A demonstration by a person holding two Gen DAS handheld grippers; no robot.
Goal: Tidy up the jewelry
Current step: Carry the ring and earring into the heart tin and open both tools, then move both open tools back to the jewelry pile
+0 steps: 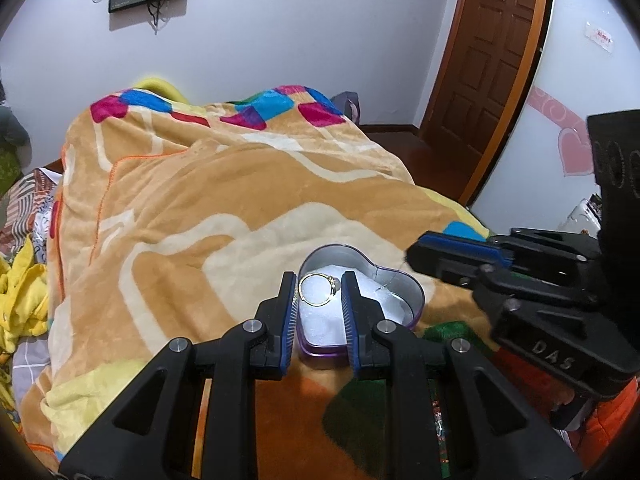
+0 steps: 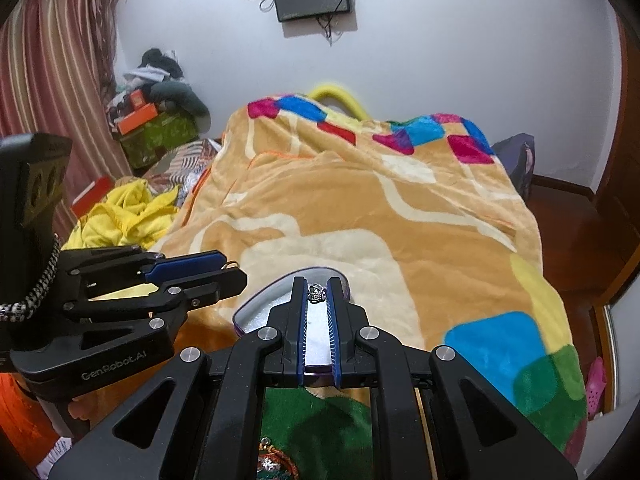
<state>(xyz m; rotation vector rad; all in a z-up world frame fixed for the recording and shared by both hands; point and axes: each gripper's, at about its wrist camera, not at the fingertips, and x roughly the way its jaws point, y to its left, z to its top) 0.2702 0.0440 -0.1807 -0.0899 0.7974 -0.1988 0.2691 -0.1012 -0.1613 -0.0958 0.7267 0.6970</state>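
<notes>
A heart-shaped tin (image 1: 404, 300) with a purple rim and white lining lies on the blanket; it also shows in the right wrist view (image 2: 256, 312). My left gripper (image 1: 319, 289) is shut on a gold ring (image 1: 316, 289), holding it over the tin. My right gripper (image 2: 318, 292) is shut on a small silver crown-shaped ring (image 2: 317, 293) above the tin. A thin silver chain (image 1: 386, 282) hangs from the right gripper's tips (image 1: 416, 254) into the tin. The left gripper appears at the left of the right wrist view (image 2: 228, 270).
The bed is covered by a tan fleece blanket (image 1: 240, 200) with coloured squares. Yellow clothes (image 2: 124, 208) and boxes (image 2: 156, 136) lie left of the bed. A wooden door (image 1: 492, 48) stands at the right. A beaded item (image 2: 272, 460) lies near the front edge.
</notes>
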